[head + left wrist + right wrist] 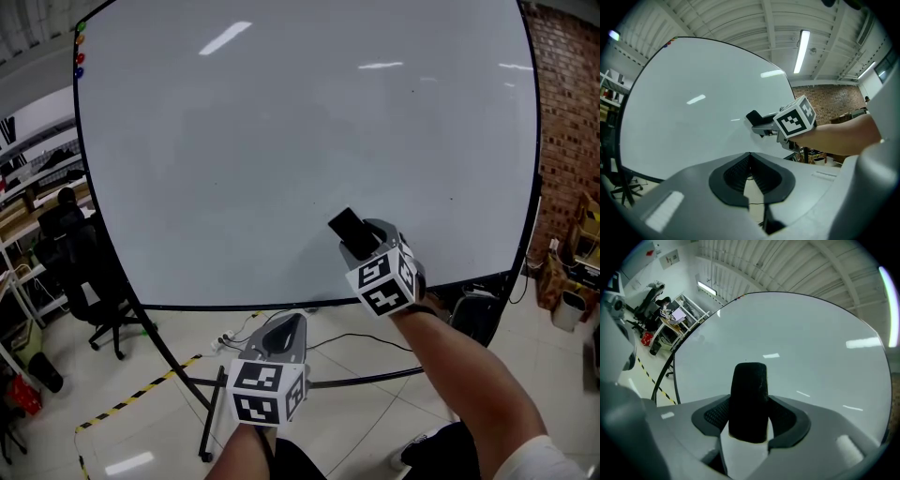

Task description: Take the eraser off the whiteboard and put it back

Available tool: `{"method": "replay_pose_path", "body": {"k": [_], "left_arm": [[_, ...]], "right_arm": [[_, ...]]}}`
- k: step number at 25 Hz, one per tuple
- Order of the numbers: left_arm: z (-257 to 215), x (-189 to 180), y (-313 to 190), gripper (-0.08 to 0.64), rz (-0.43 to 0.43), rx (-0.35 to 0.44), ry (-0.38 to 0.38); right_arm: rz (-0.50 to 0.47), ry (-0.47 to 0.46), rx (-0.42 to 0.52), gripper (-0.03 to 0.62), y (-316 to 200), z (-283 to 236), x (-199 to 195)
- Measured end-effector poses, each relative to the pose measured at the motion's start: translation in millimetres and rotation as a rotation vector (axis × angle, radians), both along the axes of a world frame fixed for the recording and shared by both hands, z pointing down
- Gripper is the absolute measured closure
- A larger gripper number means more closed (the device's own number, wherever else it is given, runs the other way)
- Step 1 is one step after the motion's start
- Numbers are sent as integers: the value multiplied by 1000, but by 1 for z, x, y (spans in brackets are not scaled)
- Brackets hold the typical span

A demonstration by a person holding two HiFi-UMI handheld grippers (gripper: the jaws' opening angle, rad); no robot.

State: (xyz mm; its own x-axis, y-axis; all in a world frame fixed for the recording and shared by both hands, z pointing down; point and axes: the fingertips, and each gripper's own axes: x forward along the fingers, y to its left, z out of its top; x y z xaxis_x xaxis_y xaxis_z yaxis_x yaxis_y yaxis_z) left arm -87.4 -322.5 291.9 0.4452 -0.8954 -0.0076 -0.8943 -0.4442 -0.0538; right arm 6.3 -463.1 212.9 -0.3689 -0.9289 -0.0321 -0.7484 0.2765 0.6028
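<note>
A large blank whiteboard (281,141) stands in front of me and fills much of both gripper views (684,117) (811,357). My right gripper (361,246) (749,414) is shut on a black eraser (349,229) (749,394), which sticks out past the jaws toward the board's lower middle. Seen from the left gripper view, the eraser (753,116) is close to the board surface; contact cannot be told. My left gripper (284,330) (750,161) hangs lower, below the board's bottom edge, shut with nothing in it.
Coloured magnets (79,52) sit at the board's top left corner. An office chair (94,281) and shelves stand at the left. Yellow-black floor tape (141,389) and the board's stand legs (211,412) lie below. A brick wall (567,122) is at the right.
</note>
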Motion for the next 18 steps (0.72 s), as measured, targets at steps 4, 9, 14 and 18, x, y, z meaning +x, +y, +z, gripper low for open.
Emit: {"method": "replay_pose_path", "body": {"k": [4, 9, 14, 18], "left_arm": [[-2, -1, 0, 543, -1, 4, -1], [-1, -2, 1, 543, 1, 4, -4], [-1, -2, 2, 543, 3, 2, -5], [-1, -6, 1, 543, 1, 3, -7]], "right_arm": [[6, -17, -6, 351, -9, -5, -5], [7, 5, 4, 351, -11, -4, -12], [29, 33, 19, 350, -18, -6, -13], [37, 38, 30, 336, -19, -5, -14]]}}
